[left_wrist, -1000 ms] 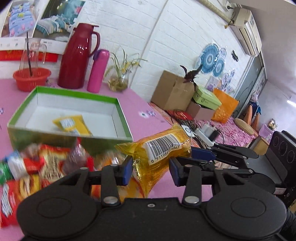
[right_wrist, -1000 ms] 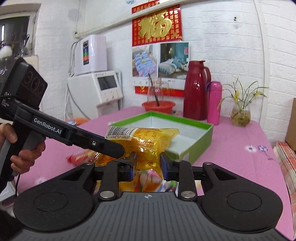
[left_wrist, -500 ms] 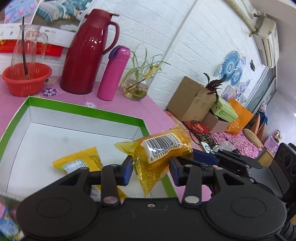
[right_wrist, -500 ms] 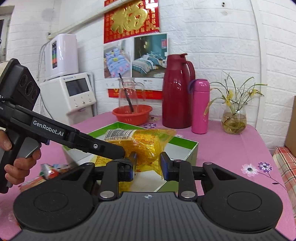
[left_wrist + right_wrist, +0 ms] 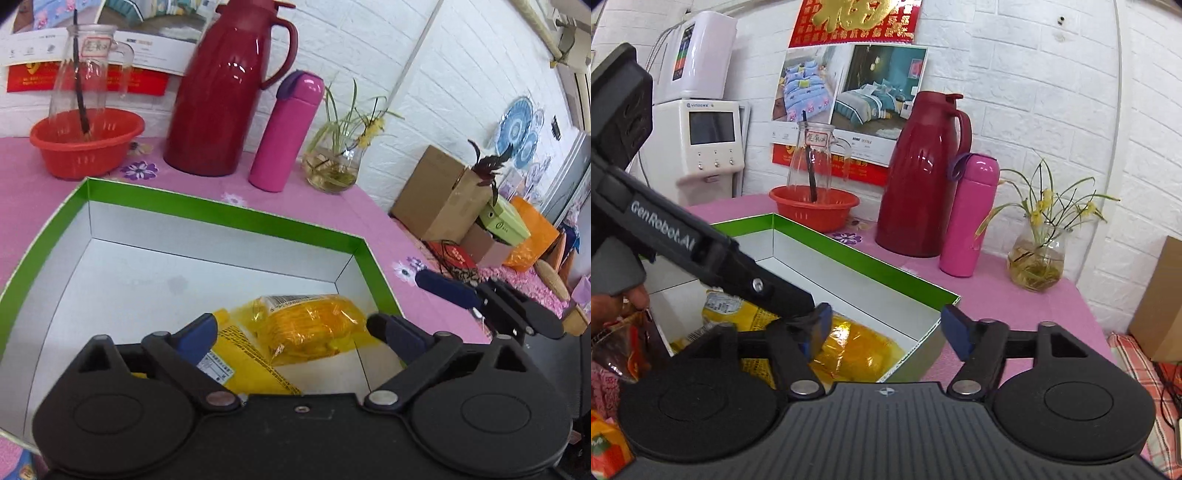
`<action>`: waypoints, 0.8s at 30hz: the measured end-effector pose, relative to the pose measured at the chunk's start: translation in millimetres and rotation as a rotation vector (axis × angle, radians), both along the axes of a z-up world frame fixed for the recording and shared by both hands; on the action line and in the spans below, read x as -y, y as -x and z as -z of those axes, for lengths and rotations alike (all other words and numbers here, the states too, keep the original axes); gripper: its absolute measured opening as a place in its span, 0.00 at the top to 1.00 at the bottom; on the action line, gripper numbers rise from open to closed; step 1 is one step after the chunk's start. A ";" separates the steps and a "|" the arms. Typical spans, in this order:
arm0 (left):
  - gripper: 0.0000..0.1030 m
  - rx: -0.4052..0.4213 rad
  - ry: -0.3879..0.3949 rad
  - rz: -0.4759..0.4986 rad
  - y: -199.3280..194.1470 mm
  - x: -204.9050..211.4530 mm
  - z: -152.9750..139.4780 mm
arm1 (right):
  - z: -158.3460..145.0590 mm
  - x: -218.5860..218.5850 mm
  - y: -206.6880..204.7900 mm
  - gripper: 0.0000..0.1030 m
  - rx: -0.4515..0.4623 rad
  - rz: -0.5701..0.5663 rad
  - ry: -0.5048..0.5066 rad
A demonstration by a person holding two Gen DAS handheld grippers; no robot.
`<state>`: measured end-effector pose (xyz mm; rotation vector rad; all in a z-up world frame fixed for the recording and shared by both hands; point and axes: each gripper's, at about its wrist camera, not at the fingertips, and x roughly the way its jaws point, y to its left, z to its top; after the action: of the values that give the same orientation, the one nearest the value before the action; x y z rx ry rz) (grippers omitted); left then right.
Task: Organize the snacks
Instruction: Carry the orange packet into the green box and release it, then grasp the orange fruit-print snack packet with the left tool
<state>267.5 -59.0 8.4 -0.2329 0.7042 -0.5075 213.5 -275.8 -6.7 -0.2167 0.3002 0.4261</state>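
Observation:
A clear orange-yellow snack bag (image 5: 310, 325) lies inside the green-rimmed white box (image 5: 221, 212), partly on a flat yellow packet (image 5: 243, 369). My left gripper (image 5: 291, 330) is open just above the bag and holds nothing. My right gripper (image 5: 882, 328) is open over the box's near right corner (image 5: 923, 336), with the orange-yellow bag (image 5: 849, 350) below it. The left gripper's arm (image 5: 701, 254) crosses the right wrist view. The right gripper's blue finger (image 5: 443, 286) shows at the right of the left wrist view.
Behind the box stand a red basket with a glass jug (image 5: 86, 142), a dark red thermos jug (image 5: 225, 92), a pink bottle (image 5: 286, 131) and a glass vase with a plant (image 5: 332, 170). Red snack packets (image 5: 613, 350) lie left of the box. Cardboard boxes (image 5: 443, 192) sit beyond the table.
Both grippers carried the orange-yellow bag over the box and opened. The bag dropped out of them and now lies in the box on the yellow packet.

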 end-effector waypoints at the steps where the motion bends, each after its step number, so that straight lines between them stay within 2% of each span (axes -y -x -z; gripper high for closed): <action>1: 0.00 -0.002 0.011 -0.004 1.9 -2.2 -3.1 | -2.2 2.3 3.4 0.00 -0.009 -0.003 -0.014; 6: 0.00 0.025 0.017 -0.010 21.6 -5.8 -22.5 | -18.8 11.6 27.1 0.00 -0.015 0.007 -0.078; 13: 0.00 0.108 -0.057 0.021 86.1 -6.4 -47.2 | -33.9 24.7 78.7 0.00 -0.026 -0.026 -0.192; 17: 0.00 0.119 -0.058 0.050 121.1 -9.3 -45.2 | -29.0 28.1 112.9 0.00 -0.040 -0.050 -0.220; 24: 0.00 0.068 -0.013 0.069 167.7 -20.6 -21.6 | -11.4 33.7 153.7 0.00 -0.085 -0.035 -0.266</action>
<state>99.7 -38.5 30.0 -0.1789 0.6508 -0.5743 59.9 -309.5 4.7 0.0568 0.3200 0.5057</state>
